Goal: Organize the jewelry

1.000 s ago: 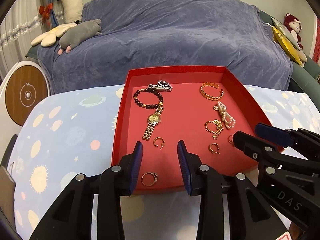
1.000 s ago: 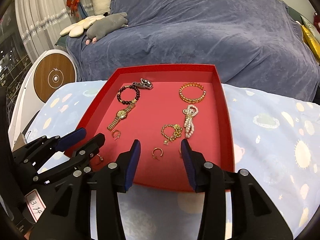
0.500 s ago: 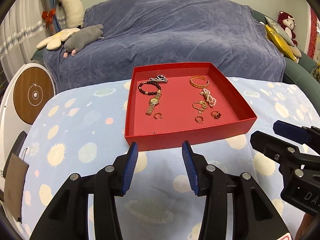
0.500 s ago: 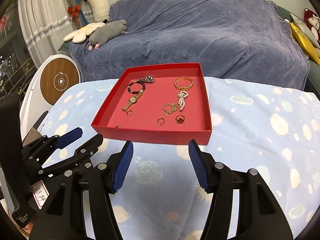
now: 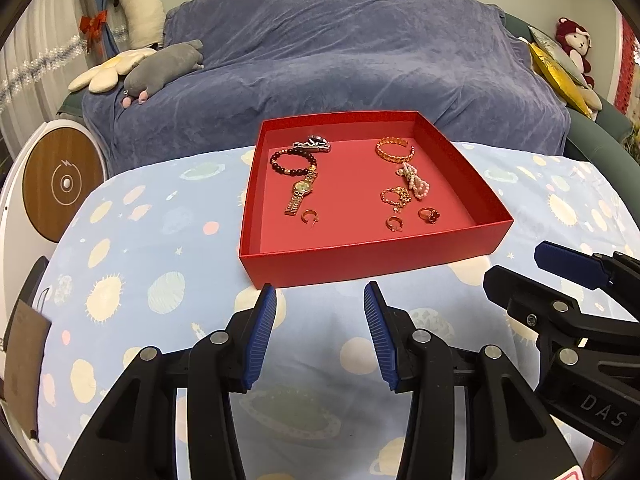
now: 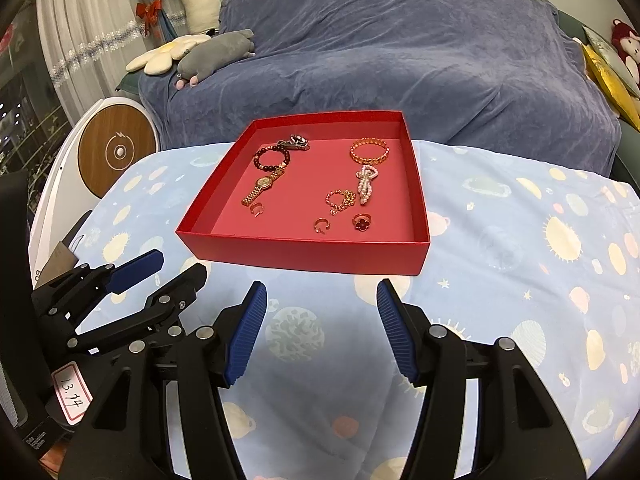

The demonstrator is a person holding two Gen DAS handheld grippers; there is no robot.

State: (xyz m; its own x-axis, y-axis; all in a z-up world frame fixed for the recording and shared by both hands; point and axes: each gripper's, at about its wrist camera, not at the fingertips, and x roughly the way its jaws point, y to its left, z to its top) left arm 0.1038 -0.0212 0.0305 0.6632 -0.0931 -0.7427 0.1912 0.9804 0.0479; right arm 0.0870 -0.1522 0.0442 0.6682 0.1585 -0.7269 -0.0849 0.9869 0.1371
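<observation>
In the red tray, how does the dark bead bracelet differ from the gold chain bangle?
The dark bead bracelet is a string of round, dark beads; the gold chain bangle is gold, with flat links. The bead bracelet lies in the left column, beside the gold watch; the bangle lies at the top of the right column, above the pearl piece. Both lie flat at the far end of the red tray.

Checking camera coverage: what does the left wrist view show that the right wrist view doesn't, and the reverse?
Left wrist only: the brown card at the table's left edge, and the right hand-held gripper from the side. Right wrist only: the left hand-held gripper with its numbered label. Both: the red tray, gold watch, dark bead bracelet, red flower ring and blue-covered sofa.
</observation>
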